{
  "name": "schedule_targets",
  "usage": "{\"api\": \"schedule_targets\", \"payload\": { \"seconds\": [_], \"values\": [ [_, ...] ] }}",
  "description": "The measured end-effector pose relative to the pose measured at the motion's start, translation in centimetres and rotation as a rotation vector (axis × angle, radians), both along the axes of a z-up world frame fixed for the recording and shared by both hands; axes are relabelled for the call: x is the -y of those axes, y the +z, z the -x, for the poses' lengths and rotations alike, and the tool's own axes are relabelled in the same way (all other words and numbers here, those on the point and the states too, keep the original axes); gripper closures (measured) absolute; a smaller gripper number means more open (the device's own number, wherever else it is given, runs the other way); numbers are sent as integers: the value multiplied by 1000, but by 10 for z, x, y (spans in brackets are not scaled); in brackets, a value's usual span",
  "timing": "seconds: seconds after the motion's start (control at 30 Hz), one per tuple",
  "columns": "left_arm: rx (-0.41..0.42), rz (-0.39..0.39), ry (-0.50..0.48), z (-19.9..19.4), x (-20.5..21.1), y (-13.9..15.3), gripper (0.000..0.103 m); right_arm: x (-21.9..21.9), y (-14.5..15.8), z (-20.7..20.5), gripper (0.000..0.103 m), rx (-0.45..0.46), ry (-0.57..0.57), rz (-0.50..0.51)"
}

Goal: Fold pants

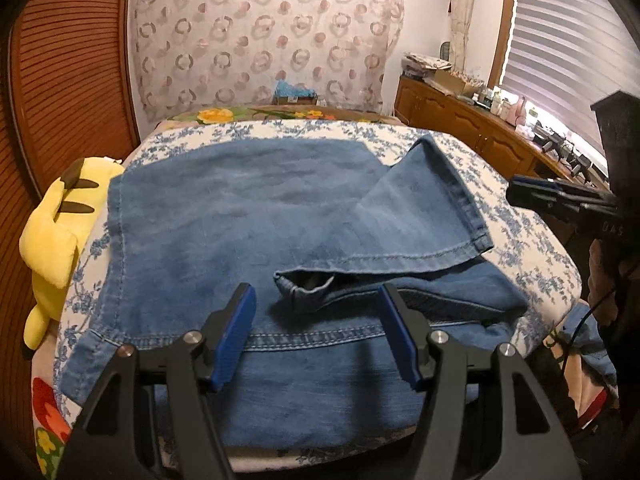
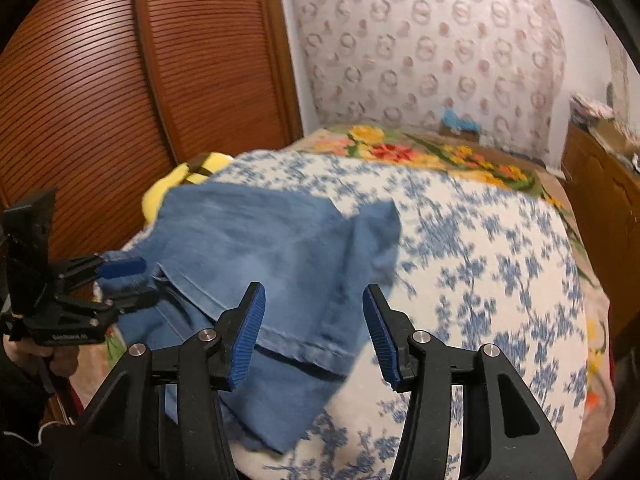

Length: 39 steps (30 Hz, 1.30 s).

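Blue denim pants point(image 1: 240, 220) lie spread on a bed cover with blue flowers point(image 1: 528, 252). One leg is folded back across them, its hem point(image 1: 460, 200) toward the right. My left gripper point(image 1: 318, 312) hovers open over a stitched seam near the front edge, with nothing between its pads. From the right edge of that view my right gripper point(image 1: 514, 194) reaches in, clear of the cloth. In the right wrist view, the right gripper point(image 2: 314, 314) stands open above the pants' point(image 2: 260, 248) near corner. The left gripper point(image 2: 128, 282) is open at the pants' left edge.
A yellow plush toy point(image 1: 56, 224) lies at the bed's left side, against a slatted wooden door point(image 1: 68, 80). A wooden sideboard point(image 1: 480, 132) crowded with small items runs along the right. A flowered blanket point(image 2: 420, 152) covers the far end of the bed.
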<state>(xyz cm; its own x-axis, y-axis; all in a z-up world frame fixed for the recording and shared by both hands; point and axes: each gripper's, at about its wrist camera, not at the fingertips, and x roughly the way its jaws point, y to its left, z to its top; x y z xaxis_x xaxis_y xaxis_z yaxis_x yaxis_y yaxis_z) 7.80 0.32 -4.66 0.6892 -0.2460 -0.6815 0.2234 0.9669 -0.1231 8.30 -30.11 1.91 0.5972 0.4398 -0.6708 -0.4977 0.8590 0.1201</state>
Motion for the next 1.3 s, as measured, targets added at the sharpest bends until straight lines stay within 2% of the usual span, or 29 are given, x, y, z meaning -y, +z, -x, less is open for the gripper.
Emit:
{"api": "schedule_targets", "payload": {
  "seconds": [0.27, 0.43, 0.53, 0.63, 0.8, 0.87, 0.93, 0.97, 1.0, 1.1, 1.3],
  "values": [
    [-9, -13, -4, -10, -3, -8, 41, 12, -33, -3, 51, -60, -28, -9],
    [-12, -12, -27, -21, -1, -11, 41, 11, -41, -5, 51, -84, -20, -17],
    [-10, 0, -57, -25, 3, -11, 51, 9, -44, -7, 51, -93, -8, -18],
    [-15, -4, -74, -30, 5, -13, 55, 7, -48, -9, 51, -107, -2, -22],
    [-20, -1, -78, -33, 4, -17, 56, 1, -54, -12, 51, -135, 18, -21],
    [-14, 12, -83, -32, 3, -15, 61, -1, -57, -12, 58, -146, 28, -21],
    [-2, 19, -89, -31, 3, -13, 68, -4, -58, -12, 76, -147, 36, -11],
    [5, 20, -92, -30, 3, -12, 72, -5, -57, -12, 80, -146, 43, -12],
    [10, 24, -95, -29, 3, -10, 76, -5, -54, -12, 89, -137, 53, -23],
    [36, 35, -102, -24, 3, -3, 84, -4, -39, -10, 93, -94, 63, -39],
    [122, 58, -108, -3, 4, 29, 89, -7, 10, -16, 95, 14, 78, -60]
  ]
}}
